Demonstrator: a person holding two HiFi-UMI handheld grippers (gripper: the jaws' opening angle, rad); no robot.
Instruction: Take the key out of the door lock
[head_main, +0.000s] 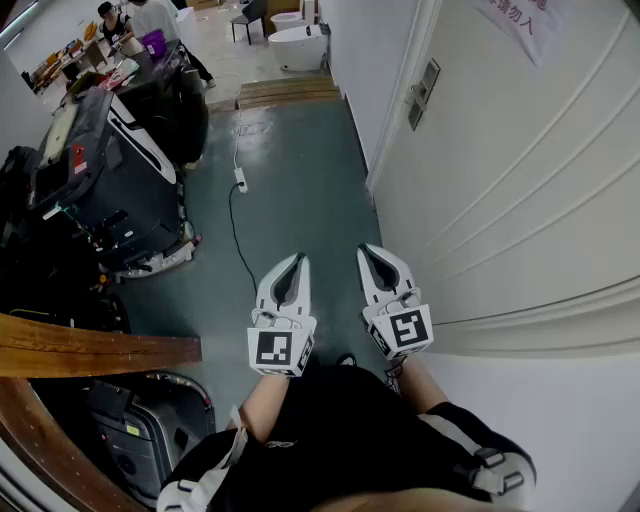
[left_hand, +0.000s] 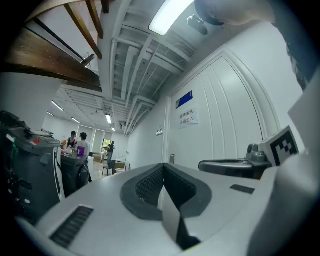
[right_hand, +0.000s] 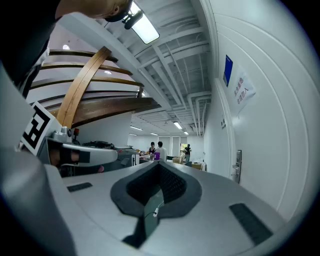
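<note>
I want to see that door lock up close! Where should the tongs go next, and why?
Probably forward along the white door toward the door lock: it sits well ahead, while the left tongs and right tongs are shut, empty and short of it.

The door (head_main: 520, 180) is white, the floor (head_main: 300, 170) dull teal.
</note>
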